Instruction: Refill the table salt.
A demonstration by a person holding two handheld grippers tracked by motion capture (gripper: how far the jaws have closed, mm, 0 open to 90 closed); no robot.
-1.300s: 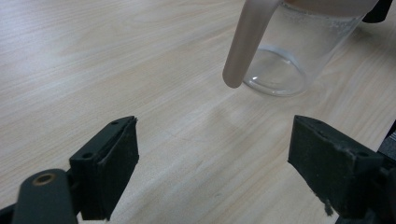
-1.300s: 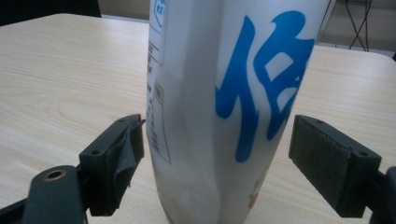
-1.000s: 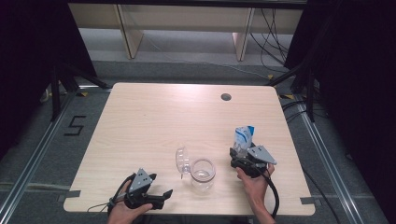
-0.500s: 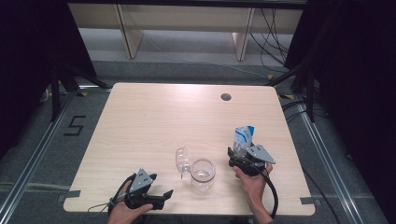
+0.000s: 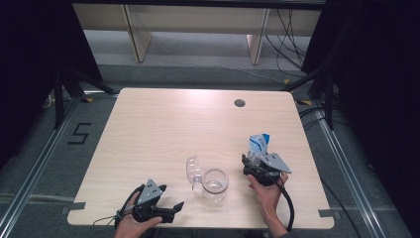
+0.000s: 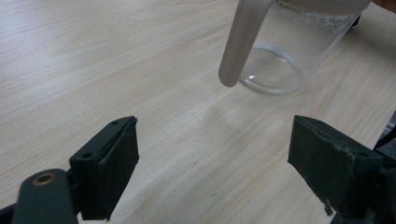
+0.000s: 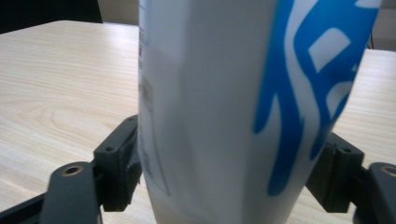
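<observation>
A blue-and-white carton [image 5: 258,144] stands upright near the table's right edge. My right gripper [image 5: 251,162] has its jaws on either side of the carton's lower part. In the right gripper view both pads press against the carton [image 7: 224,102], so the right gripper [image 7: 229,156] is shut on it. A clear glass jug [image 5: 214,184] with a pale handle [image 5: 192,171] stands at the front middle. My left gripper [image 5: 174,208] rests near the front edge, left of the jug, and is open. In the left gripper view its jaws [image 6: 212,144] point at the jug [image 6: 280,60] and handle [image 6: 240,42] with bare wood between them.
The wooden table [image 5: 163,129] has a round cable hole [image 5: 239,103] at the back right. Black cables trail from both grippers over the front edge. Shelving and dark curtains stand beyond the table.
The right gripper has crept slightly left and forward around the carton. The left gripper, jug and carton have stayed where they were.
</observation>
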